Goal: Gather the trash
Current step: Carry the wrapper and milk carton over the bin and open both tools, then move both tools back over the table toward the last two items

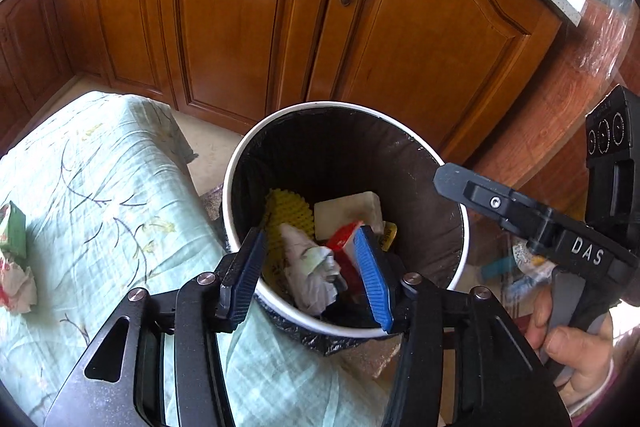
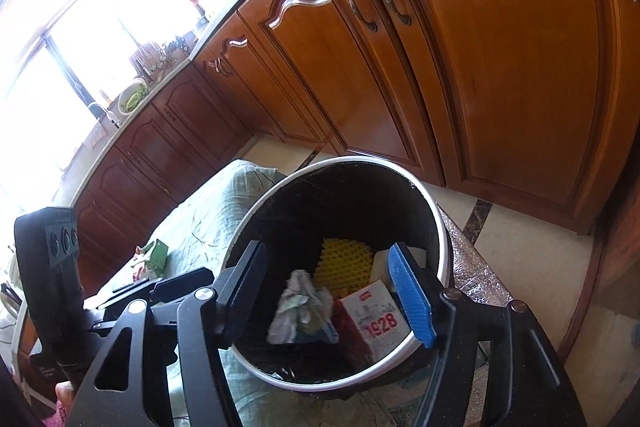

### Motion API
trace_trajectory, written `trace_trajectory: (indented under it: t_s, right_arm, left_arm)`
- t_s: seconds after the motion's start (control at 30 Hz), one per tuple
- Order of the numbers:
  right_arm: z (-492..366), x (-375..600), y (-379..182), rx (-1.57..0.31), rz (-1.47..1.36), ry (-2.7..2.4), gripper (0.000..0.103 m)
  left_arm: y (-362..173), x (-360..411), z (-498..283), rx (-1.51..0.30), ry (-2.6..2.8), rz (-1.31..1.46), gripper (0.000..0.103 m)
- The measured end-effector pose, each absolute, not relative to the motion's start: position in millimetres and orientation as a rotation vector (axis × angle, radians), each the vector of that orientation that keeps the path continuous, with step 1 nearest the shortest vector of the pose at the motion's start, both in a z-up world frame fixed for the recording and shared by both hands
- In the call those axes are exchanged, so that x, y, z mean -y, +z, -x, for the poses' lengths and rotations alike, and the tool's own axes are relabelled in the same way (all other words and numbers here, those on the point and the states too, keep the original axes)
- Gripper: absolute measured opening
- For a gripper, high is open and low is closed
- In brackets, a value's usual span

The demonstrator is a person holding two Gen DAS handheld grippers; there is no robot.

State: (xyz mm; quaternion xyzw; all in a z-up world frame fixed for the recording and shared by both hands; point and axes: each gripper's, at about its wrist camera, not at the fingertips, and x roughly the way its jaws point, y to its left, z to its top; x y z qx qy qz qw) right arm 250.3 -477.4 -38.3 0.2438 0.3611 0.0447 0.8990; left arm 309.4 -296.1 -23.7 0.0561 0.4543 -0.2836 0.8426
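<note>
Standing by the white trash bin [image 1: 236,163], I am seeing a green carton [image 1: 14,231] and a crumpled wrapper [image 1: 16,287] lying far to the bin's left on the cloth-covered desk [image 1: 100,163], well apart from it. Closer in, the left claw [image 1: 308,275] is hovering over the bin's near rim with its blue-padded fingers [image 1: 370,273] spread apart and nothing between them. Inside the bin, against its black liner [image 1: 340,143], a wad of crumpled paper [image 1: 312,271] is lying at the near side, a yellow bumpy mat [image 1: 288,215] is leaning behind it, and a pale block [image 1: 348,209] is sitting to the right of the mat beside a red-and-white carton [image 2: 376,319] printed with 1928. The right claw [image 2: 332,291] is hanging above the same opening, also spread wide and gripping nothing; from the left view its black body [image 1: 520,215] is reaching in from the bin's right, a hand [image 1: 572,347] wrapped around its handle. Behind the bin, brown wooden cabinet doors [image 1: 240,27] are running under the counter edge.
</note>
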Motion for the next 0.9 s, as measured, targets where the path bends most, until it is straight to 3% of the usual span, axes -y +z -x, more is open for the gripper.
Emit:
trace_trajectory:
  t_s: [0.13, 0.23, 0.33, 0.9]
  right_arm:
    - [-240, 473, -35, -0.714, -0.537, 0.099, 0.088]
    - [-230, 463, -32, -0.685, -0.556, 0.117, 0.094]
    - [-225, 446, -30, -0.676, -0.563, 0.16, 0.095]
    - [-237, 342, -35, -0.755, -0.507, 0.36, 0.095]
  left_arm:
    - [-19, 271, -299, -0.938, -0.574, -0.061, 0.052]
    - [-16, 242, -286, -0.909, -0.54, -0.013, 0.055]
    - [-15, 212, -274, -0.886, -0.494, 0.034, 0.059]
    - [-22, 67, -250, -0.891, -0.254, 0.197, 0.06]
